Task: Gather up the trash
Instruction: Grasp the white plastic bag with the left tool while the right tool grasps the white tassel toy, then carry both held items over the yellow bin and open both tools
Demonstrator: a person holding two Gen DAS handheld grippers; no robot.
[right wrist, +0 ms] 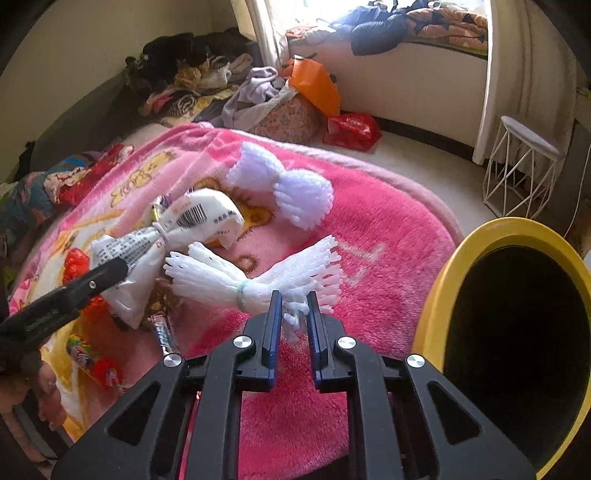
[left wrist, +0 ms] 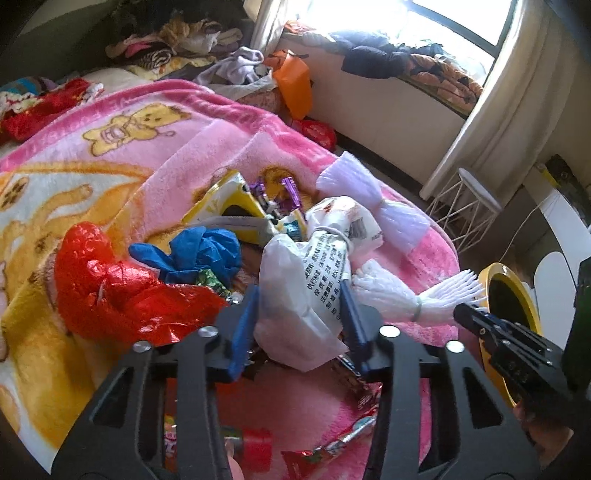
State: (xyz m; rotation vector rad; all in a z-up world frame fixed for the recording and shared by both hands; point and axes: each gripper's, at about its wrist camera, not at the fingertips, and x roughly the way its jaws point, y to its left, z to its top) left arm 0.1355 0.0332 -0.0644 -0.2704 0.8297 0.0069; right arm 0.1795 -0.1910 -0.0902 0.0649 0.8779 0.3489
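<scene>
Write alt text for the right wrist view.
The right gripper pinches a white foam net bundle on a pink blanket, beside a yellow-rimmed bin. At left, the left gripper holds a tied white plastic bag.

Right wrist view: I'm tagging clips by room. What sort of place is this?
Most likely a lived-in bedroom: a pink blanket spread over what looks like a bed, clothes piled along the wall, and a curtain at a bright window.

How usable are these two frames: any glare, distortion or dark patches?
Left wrist: the window is blown out white, fisheye bends the room edges, and the white printed bag is sharp. Right wrist: the window top glares too, the yellow bin interior is pure black, and the foam net reads clearly.
</scene>
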